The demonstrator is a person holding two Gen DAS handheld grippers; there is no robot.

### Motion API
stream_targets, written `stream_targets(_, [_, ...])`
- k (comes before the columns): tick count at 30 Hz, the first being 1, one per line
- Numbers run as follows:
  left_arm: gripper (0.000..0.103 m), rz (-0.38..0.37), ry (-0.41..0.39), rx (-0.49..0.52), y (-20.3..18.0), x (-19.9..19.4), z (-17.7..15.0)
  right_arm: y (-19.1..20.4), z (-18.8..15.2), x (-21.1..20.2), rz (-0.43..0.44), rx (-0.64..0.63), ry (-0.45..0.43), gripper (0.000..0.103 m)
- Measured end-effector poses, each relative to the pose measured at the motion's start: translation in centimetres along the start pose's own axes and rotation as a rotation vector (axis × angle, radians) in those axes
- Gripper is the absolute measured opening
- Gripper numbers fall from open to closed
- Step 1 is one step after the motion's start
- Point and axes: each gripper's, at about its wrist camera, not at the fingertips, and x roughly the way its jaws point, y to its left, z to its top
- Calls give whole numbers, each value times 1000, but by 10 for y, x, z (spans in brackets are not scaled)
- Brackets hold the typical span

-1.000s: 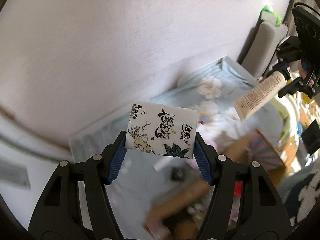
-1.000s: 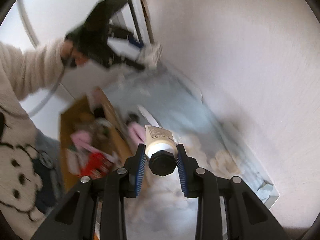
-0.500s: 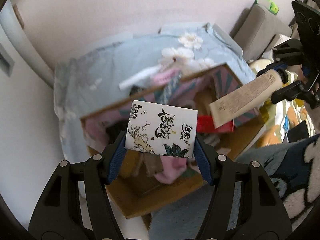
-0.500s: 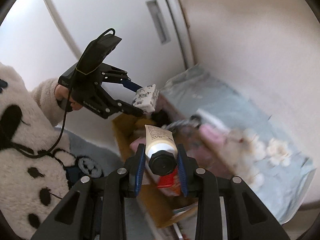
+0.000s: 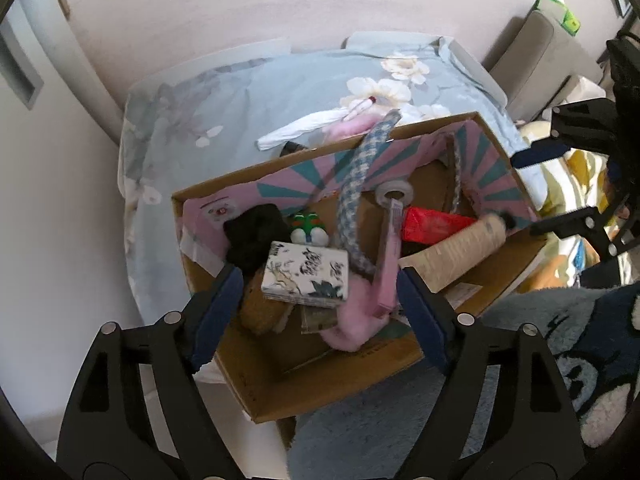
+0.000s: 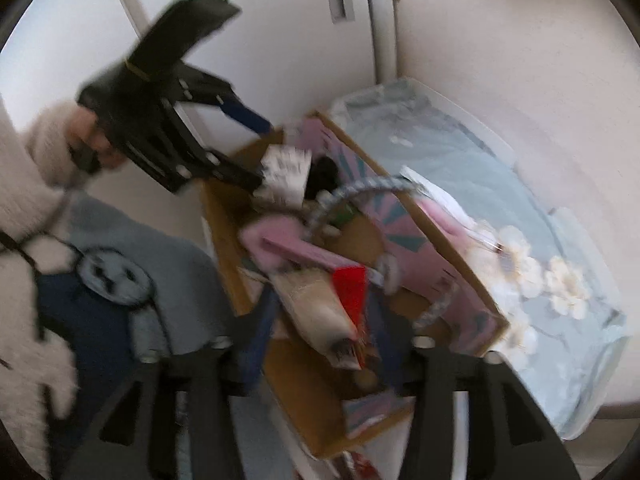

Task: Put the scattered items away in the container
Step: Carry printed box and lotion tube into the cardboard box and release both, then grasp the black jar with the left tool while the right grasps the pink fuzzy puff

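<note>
Cardboard box [image 5: 256, 396] lay directly below both opening grippers: the white ink-printed tissue pack [image 5: 306, 274] sat loose between the left gripper [image 5: 318, 308]'s wide blue pads, the beige tube [image 5: 452, 254] apparently slipping from the right gripper [image 6: 320, 344].

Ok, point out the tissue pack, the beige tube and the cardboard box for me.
tissue pack [image 5: 306, 278]: left wrist view, middle of its printed top face.
beige tube [image 5: 456, 250]: left wrist view, middle of its body.
cardboard box [image 5: 320, 386]: left wrist view, bare near wall.
</note>
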Motion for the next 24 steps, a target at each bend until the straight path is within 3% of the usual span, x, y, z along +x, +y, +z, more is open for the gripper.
stream_targets(13, [83,-9,2,105,-1,-13,24,-37,-3,-32,-60,125,-70,48])
stream_targets(17, [84,-6,-12,155,10,-20,54,-54,6,-38,-86,170,-79,48])
stream_targets(19, [94,-43,-6,160,19,-19,71,-64,15,-36,-101,193,-73,48])
stream_targets(21, [95,-72,7,172,26,-13,91,-73,22,-35,-115,204,-65,48])
stream_targets(24, [95,-130,82,172,36,13,123,-90,36,-26,-133,235,-29,48])
